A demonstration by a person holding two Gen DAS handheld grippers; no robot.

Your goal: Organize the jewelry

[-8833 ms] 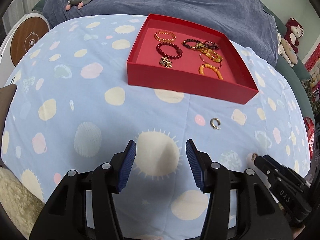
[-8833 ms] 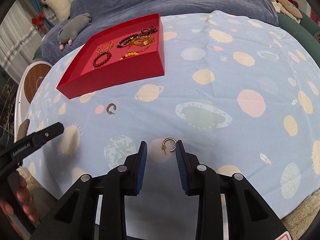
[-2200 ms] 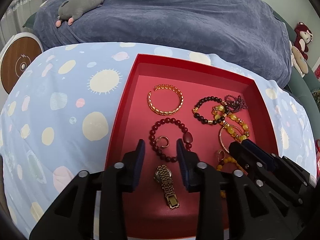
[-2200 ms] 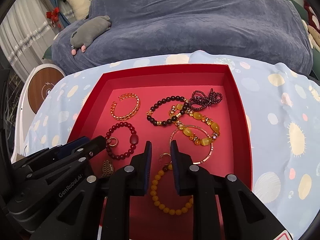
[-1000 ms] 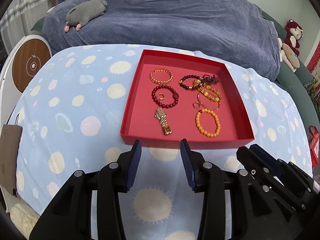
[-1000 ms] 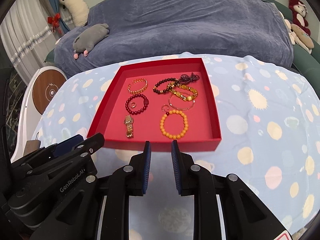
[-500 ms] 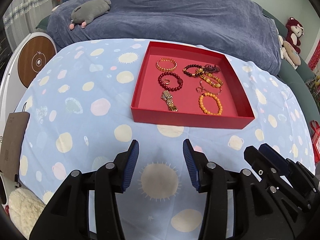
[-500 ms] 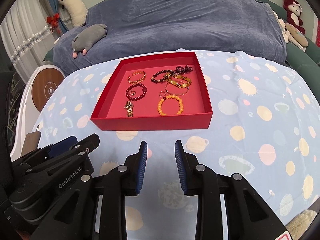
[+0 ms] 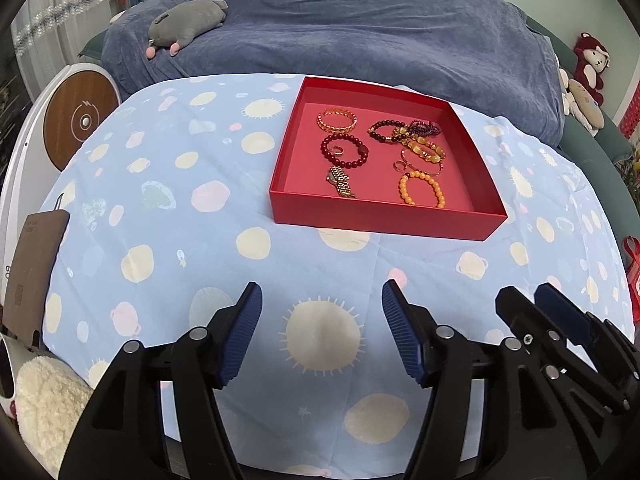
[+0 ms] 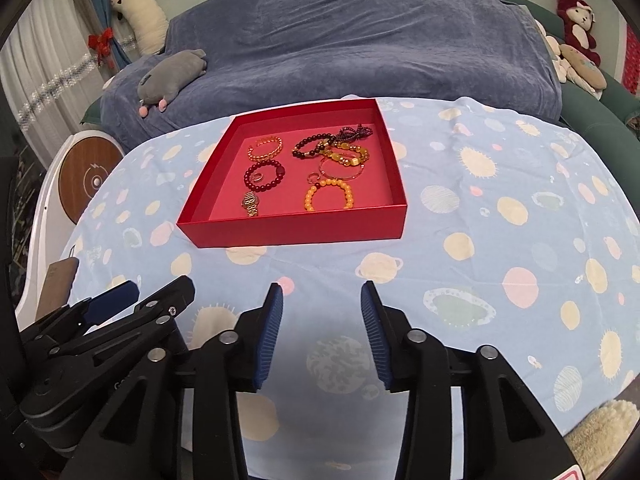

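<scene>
A red tray (image 9: 380,218) (image 10: 296,232) sits on the planet-print cloth and holds several bracelets, a gold watch (image 9: 341,184) (image 10: 250,203) and two small hoop rings, one inside the dark red bracelet (image 9: 345,151) (image 10: 264,176) and one near the orange bead bracelet (image 9: 421,189) (image 10: 329,196). My left gripper (image 9: 322,334) is open and empty, held back over the cloth in front of the tray. My right gripper (image 10: 320,334) is open and empty, beside the left one; it shows at the lower right of the left wrist view (image 9: 560,332).
The blue cloth (image 9: 180,208) covers a round table. A dark blue covered sofa (image 9: 360,32) with a grey plush (image 9: 184,20) stands behind. A white device with a wooden disc (image 9: 80,120) and a brown card (image 9: 32,272) are at the left. Plush toys (image 10: 576,32) lie at the far right.
Both grippers have drawn back from the tray toward the table's near edge and their jaws have opened wider. The two hoop rings now lie in the tray.
</scene>
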